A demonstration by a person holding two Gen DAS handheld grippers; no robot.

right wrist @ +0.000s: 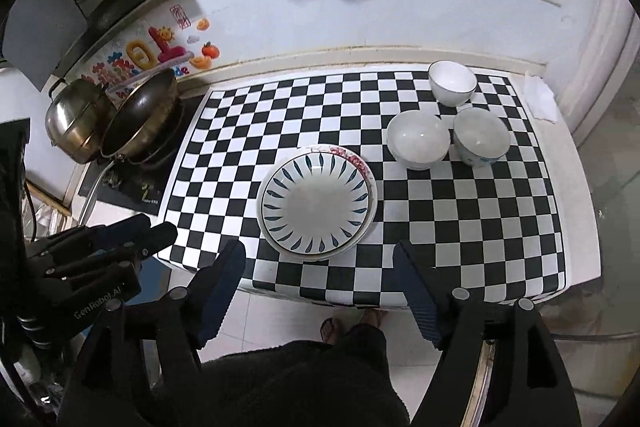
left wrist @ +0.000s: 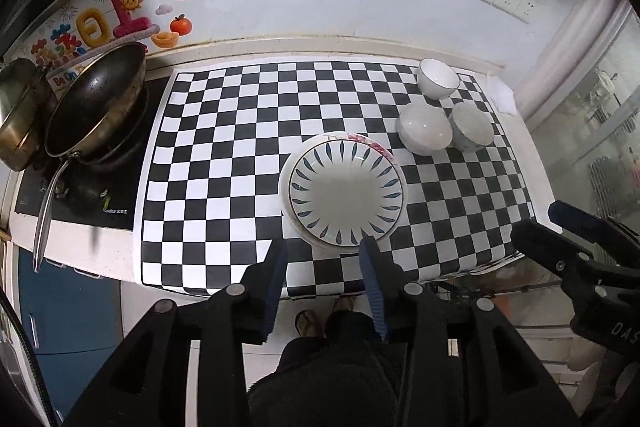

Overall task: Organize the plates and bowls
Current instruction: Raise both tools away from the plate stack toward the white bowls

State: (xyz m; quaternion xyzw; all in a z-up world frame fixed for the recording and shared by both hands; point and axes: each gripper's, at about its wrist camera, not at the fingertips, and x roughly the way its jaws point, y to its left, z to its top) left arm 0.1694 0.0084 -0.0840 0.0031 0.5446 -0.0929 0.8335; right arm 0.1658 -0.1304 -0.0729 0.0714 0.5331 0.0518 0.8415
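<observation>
Plates (left wrist: 346, 189) sit stacked at frame center on the table (left wrist: 224, 163): glazed ceramic, round, top one white with blue leaf strokes radiating from the rim; a pink-flowered rim peeks out at the upper right from underneath. Stack count hard to read, at least two.

Bowls are loose at right of center, three of them: upper bowl (right wrist: 452, 83) plain white with a thin dark rim line, middle bowl (right wrist: 418, 140) plain white, right bowl (right wrist: 481, 137) with a blue pattern low on its outside. The lower two look to be just touching. All upright, smooth, glossy.

Left tool (left wrist: 326, 281) is at the near table edge, jaws narrow, nothing between them. Right tool (right wrist: 320, 291) has jaws wide, empty.

My read: plate stacking looks done, bowls are the open step. Next move likely needs a rim pinch on one bowl, a lift clear of its neighbours, then nesting it. Glaze is slick and walls are curved, so a slip is possible.

Checkered covering is flat and matte. A wok (left wrist: 96, 107) sits at left, off the work area.
</observation>
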